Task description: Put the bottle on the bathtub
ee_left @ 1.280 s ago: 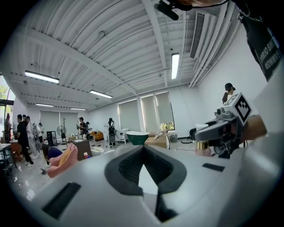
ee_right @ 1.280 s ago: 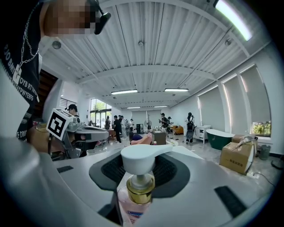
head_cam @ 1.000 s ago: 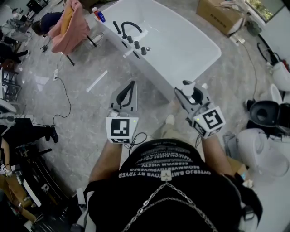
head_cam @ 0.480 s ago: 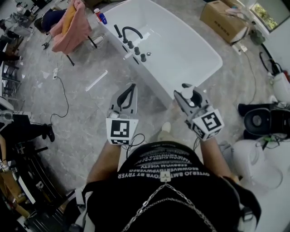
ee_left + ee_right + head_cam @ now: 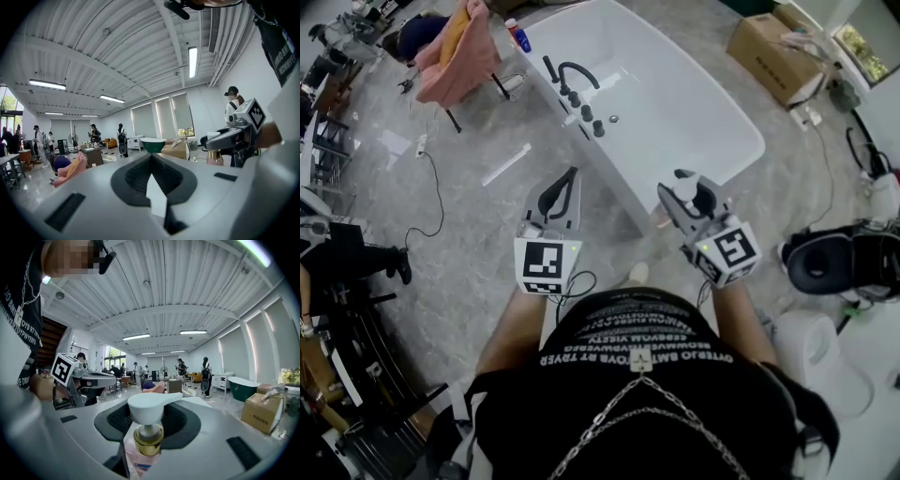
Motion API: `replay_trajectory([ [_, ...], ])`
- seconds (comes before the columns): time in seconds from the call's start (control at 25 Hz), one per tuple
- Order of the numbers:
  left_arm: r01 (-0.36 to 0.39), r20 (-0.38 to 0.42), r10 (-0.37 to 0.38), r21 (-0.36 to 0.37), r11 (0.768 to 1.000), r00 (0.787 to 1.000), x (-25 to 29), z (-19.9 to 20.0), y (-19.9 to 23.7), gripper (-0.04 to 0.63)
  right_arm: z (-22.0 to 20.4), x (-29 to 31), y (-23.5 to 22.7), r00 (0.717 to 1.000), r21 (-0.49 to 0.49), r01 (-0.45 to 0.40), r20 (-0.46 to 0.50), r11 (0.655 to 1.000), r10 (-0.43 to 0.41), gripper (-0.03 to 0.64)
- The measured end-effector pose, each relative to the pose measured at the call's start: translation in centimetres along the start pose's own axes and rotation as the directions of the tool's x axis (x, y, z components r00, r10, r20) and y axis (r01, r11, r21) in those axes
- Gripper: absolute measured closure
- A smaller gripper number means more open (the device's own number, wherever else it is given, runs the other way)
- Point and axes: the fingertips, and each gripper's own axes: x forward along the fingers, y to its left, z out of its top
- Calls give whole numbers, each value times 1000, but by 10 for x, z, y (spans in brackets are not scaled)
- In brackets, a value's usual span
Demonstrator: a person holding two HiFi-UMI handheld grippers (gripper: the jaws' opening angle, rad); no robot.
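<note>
We've closed in on the bathtub [image 5: 703, 122] since a second ago; right tool [image 5: 681, 185] clamps the pump bottle [image 5: 149, 408], carried short of the tub; left tool [image 5: 570, 178] shut, empty; placing it remains.

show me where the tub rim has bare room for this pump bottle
Bare: the bathtub rim from the last black knob round the near end, and the long right side. Crowded: the left rim at the faucet and knobs; small bottles by the far corner.
</note>
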Motion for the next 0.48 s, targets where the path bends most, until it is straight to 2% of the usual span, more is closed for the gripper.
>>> replay_trajectory([
  [0.12, -27, -8, 27, -6, 1000, 1000, 8, 0, -3, 594, -2, 1, -13, 1000, 17, -18, 3, 1000, 18, 471],
  [0.28, -52, -25, 52, -7, 999, 998, 19, -1, -10, 594, -3, 5, -29, 998, -19, -52, 20, 998, 53, 469],
  [0.48, -67, -47, 68, 26, 997, 997, 26, 1, -13, 594, -17, 16, -44, 997, 5, -67, -25, 998, 67, 469],
])
